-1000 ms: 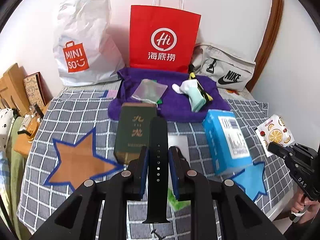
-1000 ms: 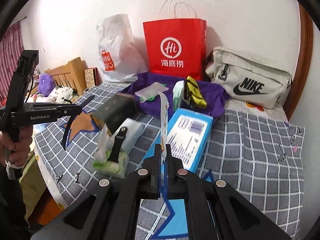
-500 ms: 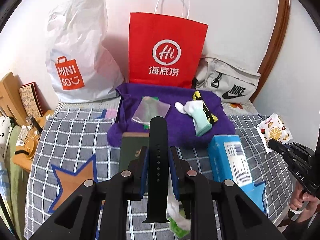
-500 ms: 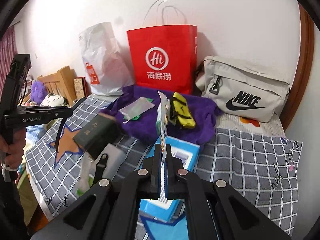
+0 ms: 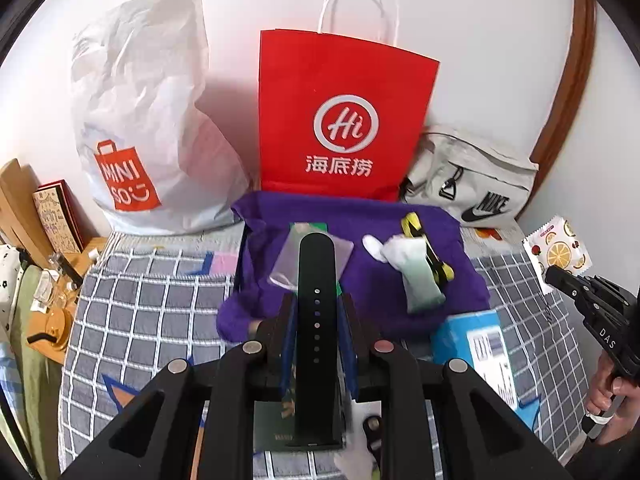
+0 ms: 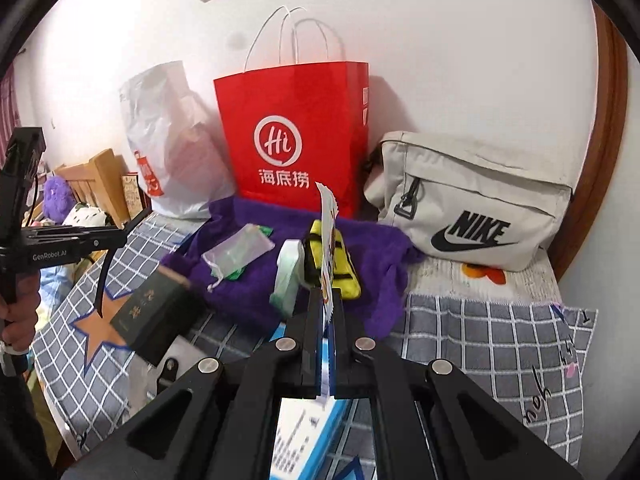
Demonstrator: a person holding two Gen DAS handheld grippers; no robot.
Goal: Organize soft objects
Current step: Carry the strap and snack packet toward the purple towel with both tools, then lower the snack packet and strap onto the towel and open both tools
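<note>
Grippers first: my left gripper (image 5: 316, 322) is clamped on a black watch strap (image 5: 317, 280) that stands up between the blue pads, and my right gripper (image 6: 327, 312) is squeezed flat on a thin fruit-print sachet (image 6: 329, 236), seen edge-on from its own camera and face-on at the far right of the left view. Both hang above the bed, over the checked grey cover (image 5: 152, 312). Just beyond the fingertips lies the purple towel (image 5: 380, 216), and on it already sit a clear pouch (image 6: 240, 246), a mint-and-white sock (image 5: 416, 276) and a yellow-and-black pouch (image 6: 332, 260) touching the sock. Nearer to me, off the towel, are a dark green box (image 6: 156, 312) on the left and a blue box (image 5: 476, 340) on the right. Against the far wall stand a white Miniso bag (image 5: 148, 128), a red paper bag (image 5: 340, 120) and a grey Nike bag (image 6: 472, 208). I judge this to be the carrying step: two soft things in hand, headed for the towel where the others are gathered. Next I would need to bring each load over a bare patch of purple, lower it close, and only then let go, keeping the strap clear of the pouch and the sachet clear of the sock.
</note>
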